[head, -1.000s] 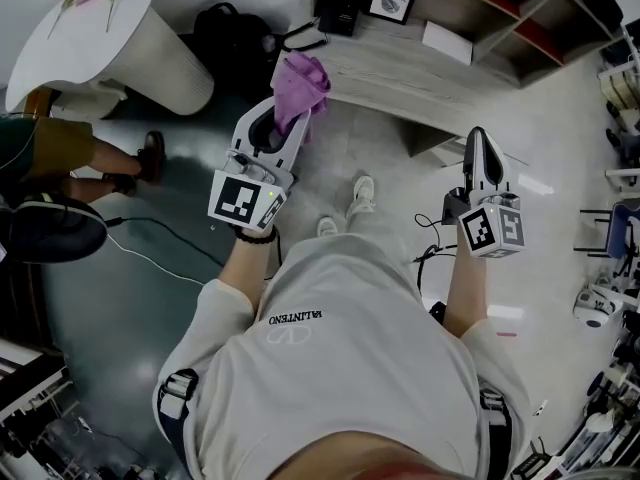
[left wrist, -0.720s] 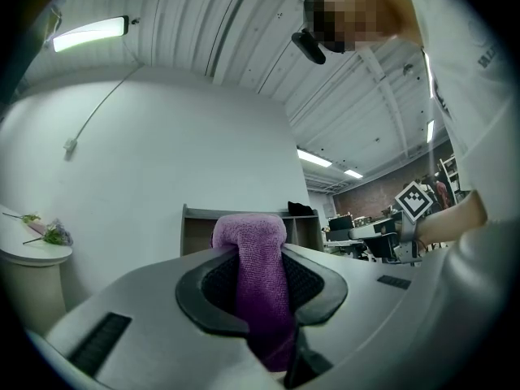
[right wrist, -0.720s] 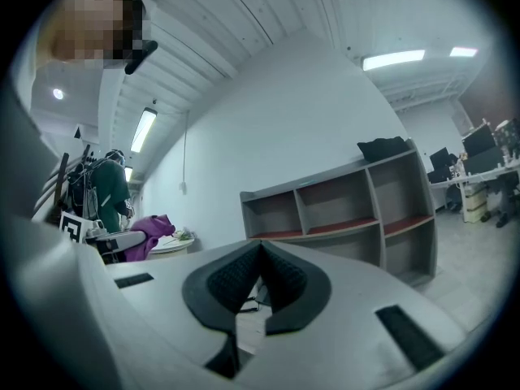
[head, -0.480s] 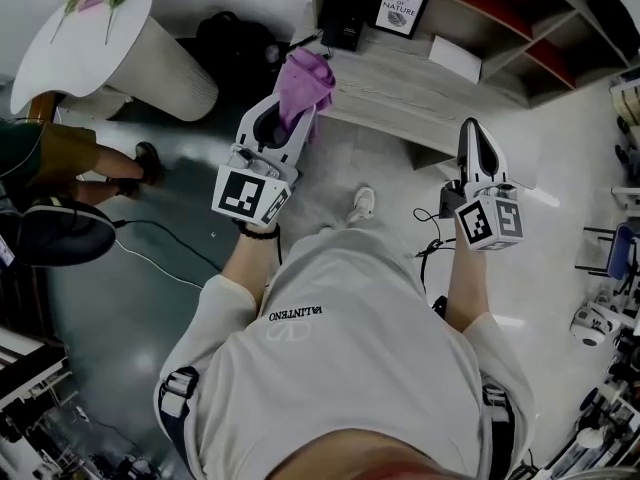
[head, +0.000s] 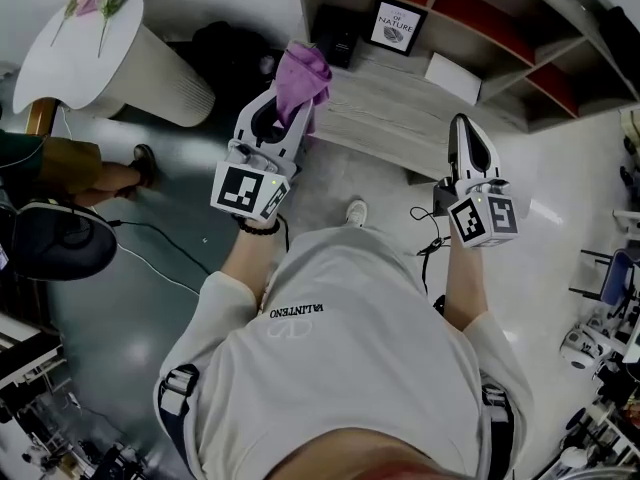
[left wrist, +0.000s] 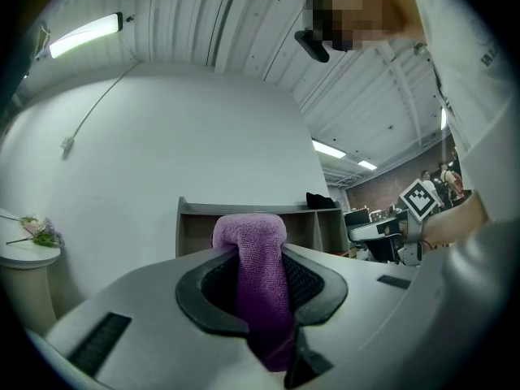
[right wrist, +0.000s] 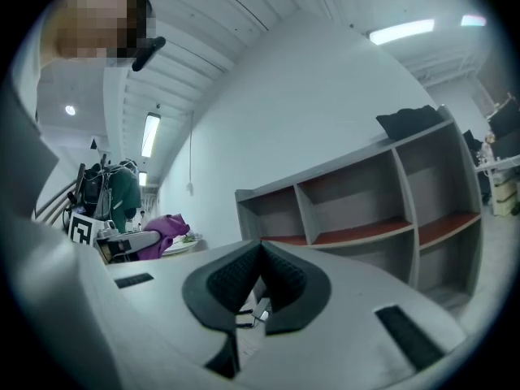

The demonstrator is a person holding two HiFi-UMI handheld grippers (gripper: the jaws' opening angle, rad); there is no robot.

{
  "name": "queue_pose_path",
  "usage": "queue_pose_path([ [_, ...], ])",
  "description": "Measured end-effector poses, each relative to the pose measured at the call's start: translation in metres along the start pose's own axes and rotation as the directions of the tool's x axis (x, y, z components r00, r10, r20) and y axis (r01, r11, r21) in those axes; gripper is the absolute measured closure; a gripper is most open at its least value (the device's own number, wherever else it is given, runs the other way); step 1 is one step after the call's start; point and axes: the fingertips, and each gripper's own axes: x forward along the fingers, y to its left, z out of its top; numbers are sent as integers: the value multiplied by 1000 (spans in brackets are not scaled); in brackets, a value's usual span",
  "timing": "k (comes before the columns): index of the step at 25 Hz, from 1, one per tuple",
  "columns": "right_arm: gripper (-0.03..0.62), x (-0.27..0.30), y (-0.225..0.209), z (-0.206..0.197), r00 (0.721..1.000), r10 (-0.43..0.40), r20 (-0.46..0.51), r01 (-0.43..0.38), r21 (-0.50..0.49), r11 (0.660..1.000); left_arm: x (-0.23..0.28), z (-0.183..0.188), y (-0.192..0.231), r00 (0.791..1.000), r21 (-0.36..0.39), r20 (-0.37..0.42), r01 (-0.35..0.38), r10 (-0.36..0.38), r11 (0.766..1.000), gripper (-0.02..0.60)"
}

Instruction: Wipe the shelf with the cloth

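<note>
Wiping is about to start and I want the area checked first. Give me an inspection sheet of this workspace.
Surface: shelf top, pale wood grain, mostly bare.
Job's things: purple cloth, bunched, at the shelf's left end; contact cannot be told.
Clutter: framed picture, black box, white card along the shelf's back.
Grippers: left gripper, jaws shut on the cloth; right gripper, jaws together, empty.
Cables: black cable on the floor at left; another below the right gripper.
Surroundings: white round table, black bag, seated person's leg.
</note>
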Motion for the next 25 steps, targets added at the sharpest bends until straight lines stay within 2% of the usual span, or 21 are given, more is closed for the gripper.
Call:
queue_pose_path([
  [8,595,31,-21,-7,995,95,-21,-94,24,995,31,1,0,997,28,-16,-71,72,997,492],
  [13,595,40,-17,-7,991,130,-18,-129,36,991,32,3,1,996,47,-30,-82,84,996,492],
  [25,595,85,-25,-9,994,109,-32,-108,14,994,75,-13,35,998,28,-24,-53,54,998,492],
])
